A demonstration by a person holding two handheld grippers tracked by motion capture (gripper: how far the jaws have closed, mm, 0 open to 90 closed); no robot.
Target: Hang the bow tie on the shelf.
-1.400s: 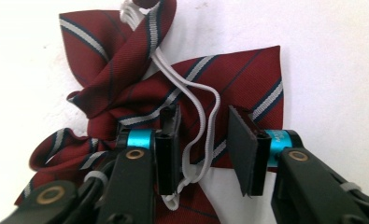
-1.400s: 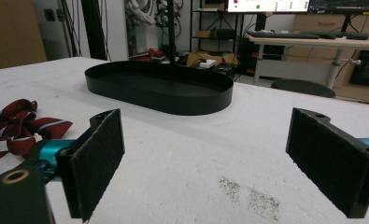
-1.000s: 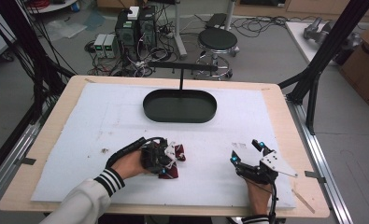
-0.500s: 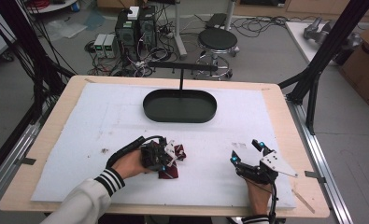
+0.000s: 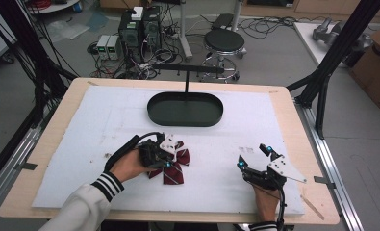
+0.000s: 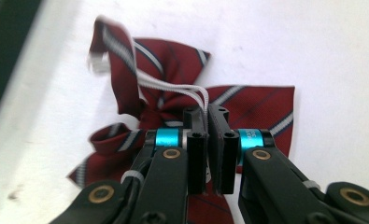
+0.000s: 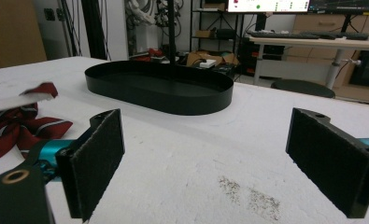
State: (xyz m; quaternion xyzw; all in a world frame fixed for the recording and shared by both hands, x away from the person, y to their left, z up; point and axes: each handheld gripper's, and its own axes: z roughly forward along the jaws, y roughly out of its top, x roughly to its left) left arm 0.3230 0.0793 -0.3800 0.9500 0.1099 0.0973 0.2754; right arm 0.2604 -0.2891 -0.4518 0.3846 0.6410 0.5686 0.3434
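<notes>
A dark red striped bow tie point(image 5: 176, 172) lies on the white mat in front of the person's left hand. My left gripper point(image 5: 170, 160) sits over it, with its jaws shut on the tie's thin white elastic strap point(image 6: 173, 87). In the left gripper view the strap runs up from between the closed pads of the left gripper point(image 6: 206, 115) and loops back to the bow tie point(image 6: 252, 102). My right gripper point(image 5: 253, 156) rests near the front right of the mat, jaws wide open with nothing between them. The right gripper view shows the right gripper point(image 7: 219, 154) and the bow tie point(image 7: 30, 127) at its left.
A black oval tray point(image 5: 215, 118) stands at the middle back of the mat, with a black T-shaped stand point(image 5: 186, 70) behind it. The tray point(image 7: 173, 100) lies ahead of the right gripper. The white mat point(image 5: 82, 125) covers most of the wooden table.
The left gripper has risen slightly over the bow tie. The right gripper has stayed where it was.
</notes>
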